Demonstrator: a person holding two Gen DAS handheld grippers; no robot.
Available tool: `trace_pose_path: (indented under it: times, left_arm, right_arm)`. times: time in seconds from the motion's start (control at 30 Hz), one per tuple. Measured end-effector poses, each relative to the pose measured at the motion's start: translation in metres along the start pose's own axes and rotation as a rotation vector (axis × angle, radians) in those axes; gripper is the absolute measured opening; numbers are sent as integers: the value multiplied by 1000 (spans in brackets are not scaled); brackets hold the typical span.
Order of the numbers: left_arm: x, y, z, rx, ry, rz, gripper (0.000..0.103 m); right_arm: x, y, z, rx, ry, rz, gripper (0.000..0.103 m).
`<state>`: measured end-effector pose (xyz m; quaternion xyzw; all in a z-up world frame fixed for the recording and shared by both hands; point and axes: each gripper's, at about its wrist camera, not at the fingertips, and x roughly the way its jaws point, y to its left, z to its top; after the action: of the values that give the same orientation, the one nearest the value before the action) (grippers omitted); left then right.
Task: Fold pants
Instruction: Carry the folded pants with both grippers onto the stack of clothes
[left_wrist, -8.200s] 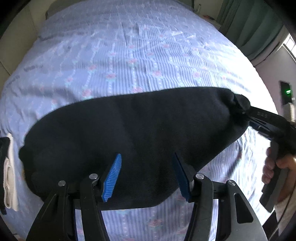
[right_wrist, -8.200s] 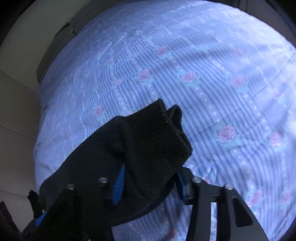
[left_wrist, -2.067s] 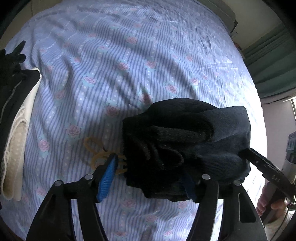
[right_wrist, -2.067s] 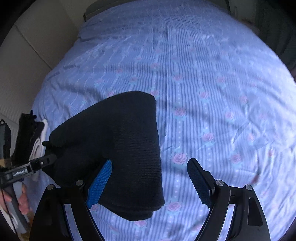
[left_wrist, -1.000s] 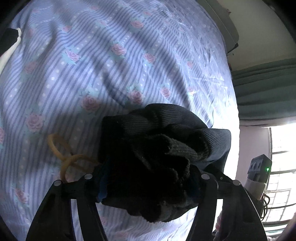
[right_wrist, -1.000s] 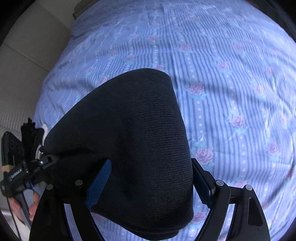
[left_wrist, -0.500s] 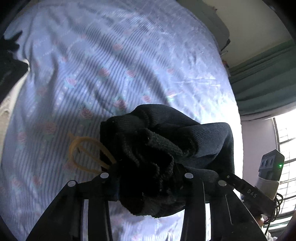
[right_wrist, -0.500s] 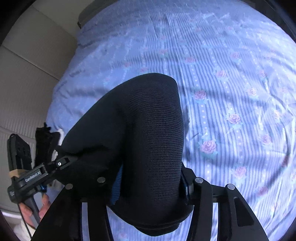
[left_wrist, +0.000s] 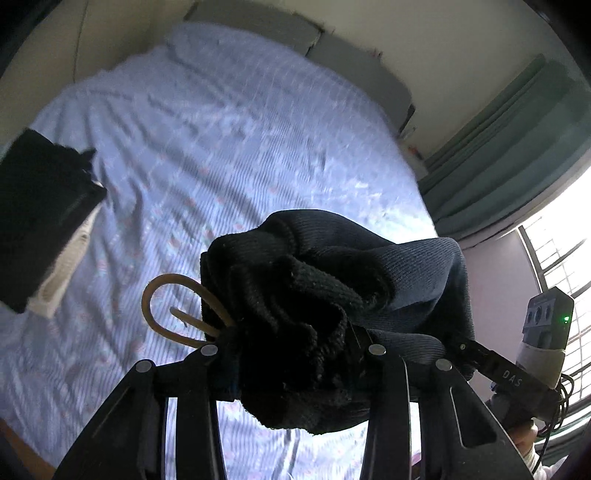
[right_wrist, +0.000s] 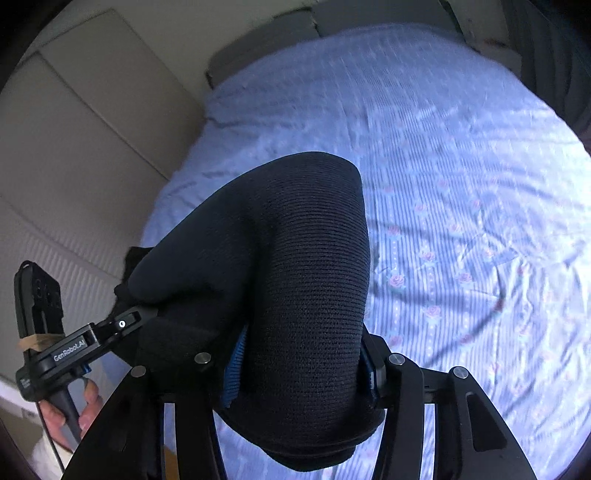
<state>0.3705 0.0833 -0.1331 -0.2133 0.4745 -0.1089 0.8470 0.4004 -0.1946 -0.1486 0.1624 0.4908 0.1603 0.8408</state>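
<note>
Pants (left_wrist: 332, 295), dark knit and folded into a thick bundle, hang above the bed (left_wrist: 221, 147), gripped at both ends. On the left wrist view the left gripper (left_wrist: 291, 350) has its jaws closed tight on the bunched, layered end of the bundle, and cloth spills over and below the fingers so the pads are hidden. A tan elastic loop (left_wrist: 166, 306) sticks out from the cloth just beside the left finger. On the right wrist view the right gripper (right_wrist: 299, 365) is clamped on the smooth rounded fold of the pants (right_wrist: 288, 277), its blue pads (right_wrist: 232, 369) pressed into the knit on either side. The left gripper (right_wrist: 122, 325) shows there at lower left, biting the far end of the bundle, with the person's hand (right_wrist: 74, 413) on its handle. The right gripper (left_wrist: 465, 347) likewise appears at the right of the left view, nipping the cloth's edge. Away on the bed's left side lies a stack (left_wrist: 40, 229) of dark clothing over something pale. Green curtains (left_wrist: 509, 147) hang by a bright window (left_wrist: 561, 258).
</note>
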Motion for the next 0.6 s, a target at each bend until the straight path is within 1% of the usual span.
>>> trace_pose_path:
  times: [0.17, 0.33, 0.43, 0.5, 0.6]
  left_arm:
    - [-54, -10, -19, -9, -81, 9, 38]
    - [-100, -3, -28, -31, -143, -7, 38]
    - [-120, 11, -31, -24, -162, -12, 38]
    - [-134, 25, -30, -17, -173, -12, 38]
    - [-154, 55, -25, 9, -179, -12, 38]
  right_arm:
    - [-49, 25, -12, -65, -51, 42, 51]
    - [-82, 52, -24, -103, -102, 70, 51]
    - [-91, 78, -32, -122, -122, 71, 51]
    - [-90, 98, -37, -135, -127, 72, 51]
    - [-85, 131, -44, -146, -134, 72, 51]
